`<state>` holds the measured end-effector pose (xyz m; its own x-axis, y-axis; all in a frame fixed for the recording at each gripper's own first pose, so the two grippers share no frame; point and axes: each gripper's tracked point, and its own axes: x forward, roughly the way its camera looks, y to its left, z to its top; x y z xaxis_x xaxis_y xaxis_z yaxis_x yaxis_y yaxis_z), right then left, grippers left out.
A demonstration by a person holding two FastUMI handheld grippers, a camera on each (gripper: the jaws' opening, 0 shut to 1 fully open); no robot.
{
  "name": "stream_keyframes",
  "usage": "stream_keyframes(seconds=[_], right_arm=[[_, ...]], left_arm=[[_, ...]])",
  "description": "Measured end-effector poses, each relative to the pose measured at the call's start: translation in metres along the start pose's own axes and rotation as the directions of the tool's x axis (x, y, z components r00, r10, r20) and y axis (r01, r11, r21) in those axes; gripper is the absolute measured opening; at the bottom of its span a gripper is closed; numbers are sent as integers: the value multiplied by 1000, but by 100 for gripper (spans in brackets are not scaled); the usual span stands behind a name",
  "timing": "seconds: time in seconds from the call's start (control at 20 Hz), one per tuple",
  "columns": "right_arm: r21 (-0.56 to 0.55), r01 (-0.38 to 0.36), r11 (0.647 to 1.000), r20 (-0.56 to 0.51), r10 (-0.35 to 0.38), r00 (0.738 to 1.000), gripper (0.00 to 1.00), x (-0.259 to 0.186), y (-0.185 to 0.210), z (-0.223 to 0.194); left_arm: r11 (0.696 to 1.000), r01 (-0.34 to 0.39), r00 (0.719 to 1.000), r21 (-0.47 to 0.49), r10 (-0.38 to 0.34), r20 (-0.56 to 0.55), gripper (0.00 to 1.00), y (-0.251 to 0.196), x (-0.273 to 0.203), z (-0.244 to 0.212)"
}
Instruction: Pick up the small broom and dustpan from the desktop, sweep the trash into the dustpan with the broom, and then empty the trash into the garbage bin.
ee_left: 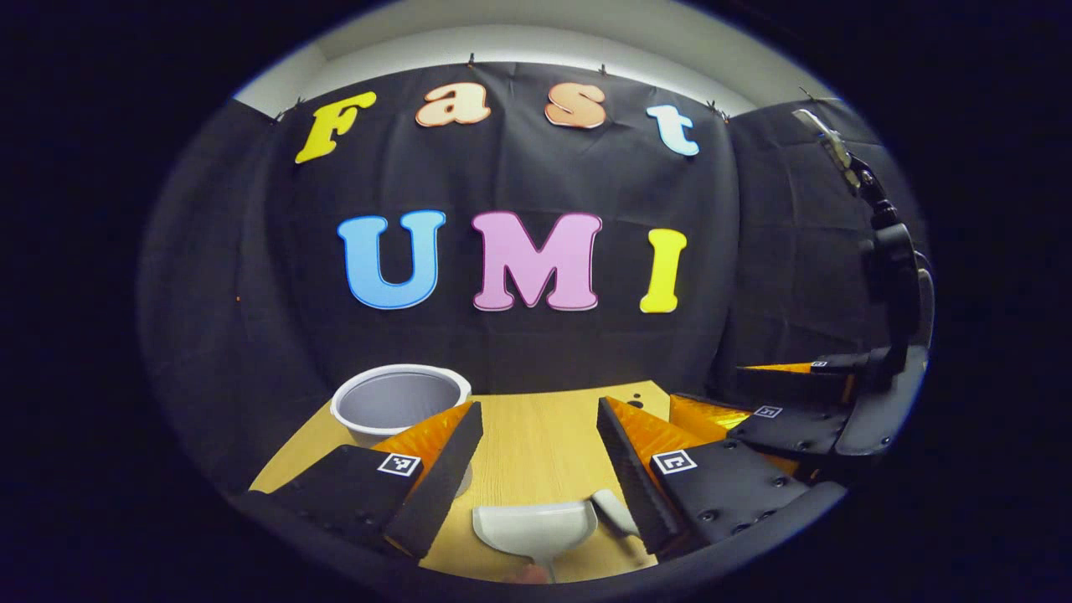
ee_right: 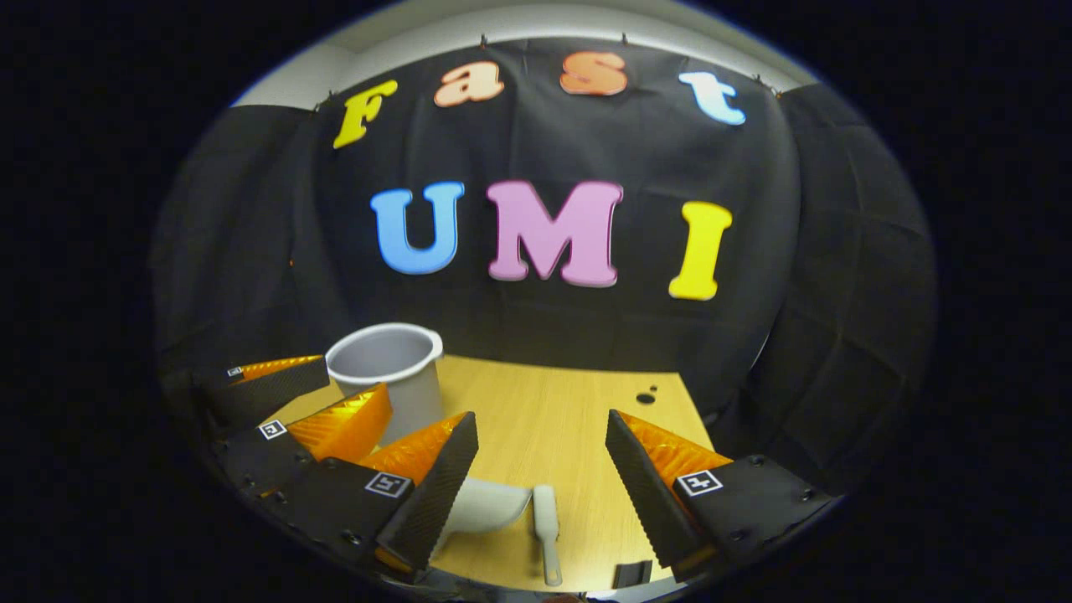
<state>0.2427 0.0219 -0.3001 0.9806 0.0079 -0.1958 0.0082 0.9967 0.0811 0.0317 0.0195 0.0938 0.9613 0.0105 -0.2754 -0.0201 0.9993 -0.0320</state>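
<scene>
A: Pale plastic dustpan (ee_left: 536,528) lies near, between my left gripper (ee_left: 536,452) fingers, jaws apart, handle toward me.

B: Broom (ee_right: 546,523) lies lengthwise just right of it; right gripper (ee_right: 536,469), also apart, is nearer. Bin (ee_right: 394,377) far left on desk (ee_right: 544,410).

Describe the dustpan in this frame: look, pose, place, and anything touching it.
The dustpan is small and pale grey-white, seemingly plastic, with a scoop-shaped pan and a narrow handle pointing toward the near table edge. It lies flat on the wooden desktop, looking empty, untouched by either tool. The small broom lies close beside it; whether they touch is unclear. In the right gripper view that tool's finger hides part of the pan.
</scene>
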Motion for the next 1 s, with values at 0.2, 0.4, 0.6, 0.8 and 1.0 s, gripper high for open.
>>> stream_keyframes(seconds=[0.2, 0.4, 0.6, 0.8, 1.0], right_arm=[[-72, -48, 996, 215, 62, 975, 99, -4, 1, 0], [-60, -83, 995, 299, 98, 949, 96, -13, -7, 9], [-33, -69, 997, 385, 76, 920, 93, -22, -12, 13], [20, -46, 999, 363, 36, 931, 97, -34, -33, 7], [59, 42, 997, 367, -61, 928, 96, -48, -71, 6]], left_arm=[[996, -89, 967, 6, 84, 241, 82, -1, -28, 13], [972, -234, 939, 6, 225, 262, 81, -25, -54, 1], [958, -283, 920, -35, 282, 271, 81, -15, -56, -9], [959, -280, 929, 50, 258, 264, 81, -18, -52, -4], [979, -190, 947, 80, 161, 279, 81, -24, -46, 0]])
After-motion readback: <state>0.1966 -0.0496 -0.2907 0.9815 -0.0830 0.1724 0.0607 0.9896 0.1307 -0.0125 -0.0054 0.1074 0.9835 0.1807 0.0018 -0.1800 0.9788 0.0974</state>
